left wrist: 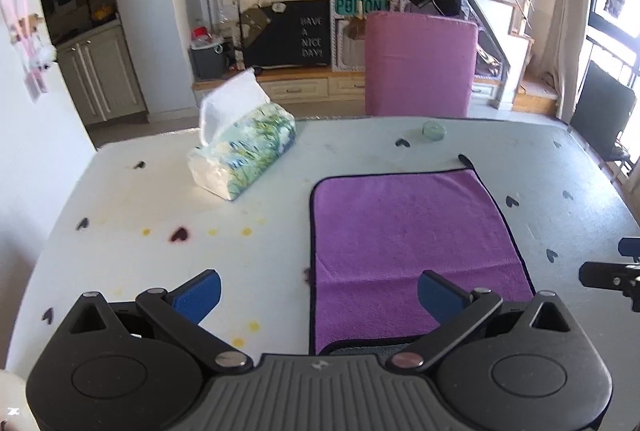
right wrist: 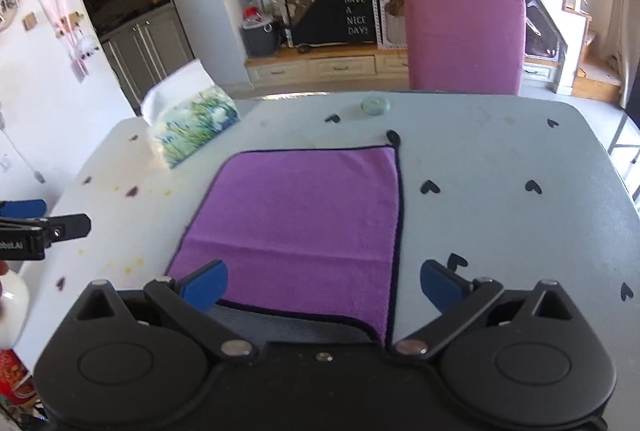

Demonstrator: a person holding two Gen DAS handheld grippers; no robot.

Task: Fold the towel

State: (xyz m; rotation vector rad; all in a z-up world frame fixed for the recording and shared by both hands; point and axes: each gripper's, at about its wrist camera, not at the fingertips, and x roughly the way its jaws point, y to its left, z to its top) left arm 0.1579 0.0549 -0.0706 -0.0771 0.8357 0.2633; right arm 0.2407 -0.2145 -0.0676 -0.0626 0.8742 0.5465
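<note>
A purple towel [left wrist: 412, 251] with a dark trim lies flat on the white table [left wrist: 160, 207], a faint crease across its near part. It also shows in the right wrist view [right wrist: 304, 219]. My left gripper [left wrist: 319, 293] is open and empty, above the towel's near left corner. My right gripper [right wrist: 324, 285] is open and empty, above the towel's near right corner. The right gripper shows at the right edge of the left wrist view [left wrist: 612, 273], and the left gripper at the left edge of the right wrist view [right wrist: 36, 227].
A floral tissue pack [left wrist: 244, 155] lies on the table at the far left. A small pale green round object [left wrist: 434, 130] sits near the far edge. A pink chair [left wrist: 420, 63] stands behind the table. A white bottle [right wrist: 12, 307] stands at the near left.
</note>
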